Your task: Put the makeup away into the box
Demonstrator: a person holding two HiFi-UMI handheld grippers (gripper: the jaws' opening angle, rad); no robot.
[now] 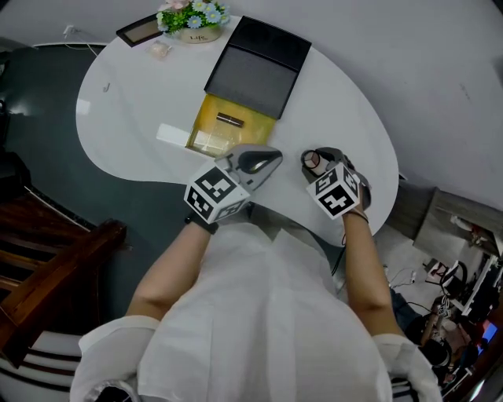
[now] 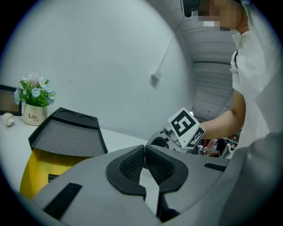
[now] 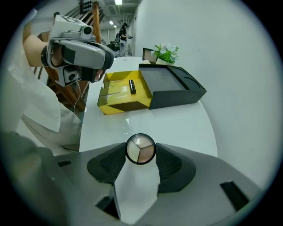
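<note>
My right gripper (image 3: 140,152) is shut on a round makeup compact (image 3: 140,149) with three powder shades, held above the white table (image 3: 177,126). The same compact (image 1: 313,160) shows at the right gripper (image 1: 316,163) in the head view. The yellow box (image 3: 121,93) stands open ahead with its dark lid (image 3: 170,86) raised behind; a slim dark makeup stick (image 3: 131,86) lies inside. The box (image 1: 222,129) lies mid-table in the head view, the stick (image 1: 229,119) in it. My left gripper (image 2: 144,164) is shut and empty, and in the head view the left gripper (image 1: 267,161) hovers near the box's front corner.
A small pot of flowers (image 1: 195,20) stands at the table's far edge, beside a dark framed tray (image 1: 140,30) and a small pale object (image 1: 160,50). A flat clear piece (image 1: 173,133) lies left of the box. Wooden furniture (image 1: 47,267) stands at the lower left.
</note>
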